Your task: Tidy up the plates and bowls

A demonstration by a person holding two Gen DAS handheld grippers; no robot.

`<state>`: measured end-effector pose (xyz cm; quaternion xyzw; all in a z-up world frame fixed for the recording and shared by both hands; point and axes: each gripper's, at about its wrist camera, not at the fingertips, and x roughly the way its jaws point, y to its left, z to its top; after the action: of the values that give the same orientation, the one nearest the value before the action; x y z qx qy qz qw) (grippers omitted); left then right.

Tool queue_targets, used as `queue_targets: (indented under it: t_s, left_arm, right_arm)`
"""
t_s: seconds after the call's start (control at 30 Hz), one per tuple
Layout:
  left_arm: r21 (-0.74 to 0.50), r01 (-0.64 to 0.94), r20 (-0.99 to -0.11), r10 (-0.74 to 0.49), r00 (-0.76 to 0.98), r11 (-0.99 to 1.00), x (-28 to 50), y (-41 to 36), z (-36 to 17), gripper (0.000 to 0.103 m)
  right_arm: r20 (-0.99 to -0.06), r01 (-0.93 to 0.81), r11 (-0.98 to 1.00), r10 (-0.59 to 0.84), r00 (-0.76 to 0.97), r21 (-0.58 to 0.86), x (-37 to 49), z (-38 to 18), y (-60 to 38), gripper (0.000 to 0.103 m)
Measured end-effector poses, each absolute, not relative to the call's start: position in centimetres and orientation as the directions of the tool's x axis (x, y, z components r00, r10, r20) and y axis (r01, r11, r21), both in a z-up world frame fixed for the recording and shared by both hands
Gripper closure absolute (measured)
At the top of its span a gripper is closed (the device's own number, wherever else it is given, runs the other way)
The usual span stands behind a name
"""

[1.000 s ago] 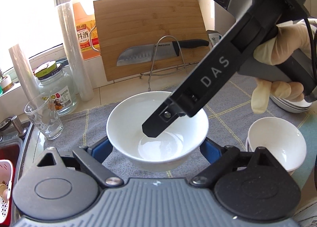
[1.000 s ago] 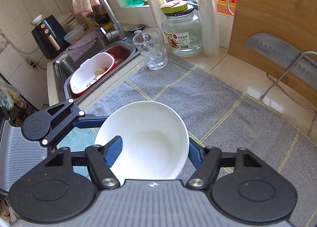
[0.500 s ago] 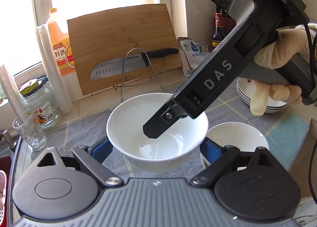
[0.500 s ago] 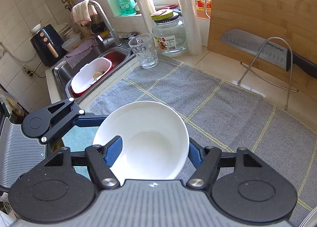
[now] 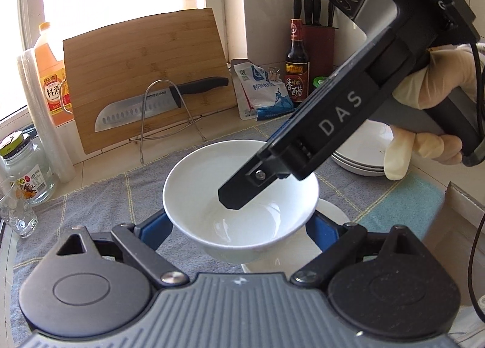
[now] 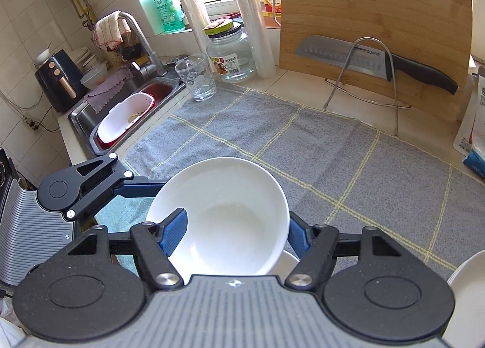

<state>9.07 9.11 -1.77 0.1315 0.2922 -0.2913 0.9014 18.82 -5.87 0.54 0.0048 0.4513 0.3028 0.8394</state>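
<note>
Both grippers meet on one round white ceramic bowl (image 5: 241, 199), held above the grey checked towel (image 6: 348, 160) that covers the counter.

Left wrist view: the left gripper (image 5: 239, 228) has its blue pads against the bowl's outer wall on both sides, closed to the bowl's width. The right gripper (image 5: 242, 196) reaches down from upper right, its black finger inside the bowl; a gloved hand (image 5: 430, 123) grips its handle. Directly under the held bowl sits a second white bowl (image 5: 330, 211), mostly hidden. A stack of white plates (image 5: 360, 163) lies beyond, partly behind the right gripper. A dark vinegar bottle (image 5: 297, 65) and a white salt pouch (image 5: 263, 96) stand by the wall.

Right wrist view: one blue pad (image 6: 172, 232) lies inside the bowl (image 6: 224, 214), the other outside its rim, pinching the wall between them. The left gripper (image 6: 88, 184) shows at the bowl's far left. Only this view takes in the steel sink (image 6: 91, 117) with a red-and-white basin (image 6: 124, 120), a clear drinking glass (image 6: 197, 81) and a glass jar (image 6: 230, 56).

Both views show the bamboo cutting board (image 5: 145, 75) with a black-handled knife (image 5: 157, 105) on a wire stand.
</note>
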Motion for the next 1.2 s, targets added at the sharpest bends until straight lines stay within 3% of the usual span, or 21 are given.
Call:
queue_targets:
  t_s: [1.2]
  left_arm:
    - [-0.016, 0.637, -0.672, -0.48, 0.564, 0.771, 8.8, 6.5, -3.6, 0.009]
  right_arm:
    - [-0.787, -0.456, 0.832, 0.499, 0.364, 0.317, 16.9, -2.3, -8.8, 0.028]
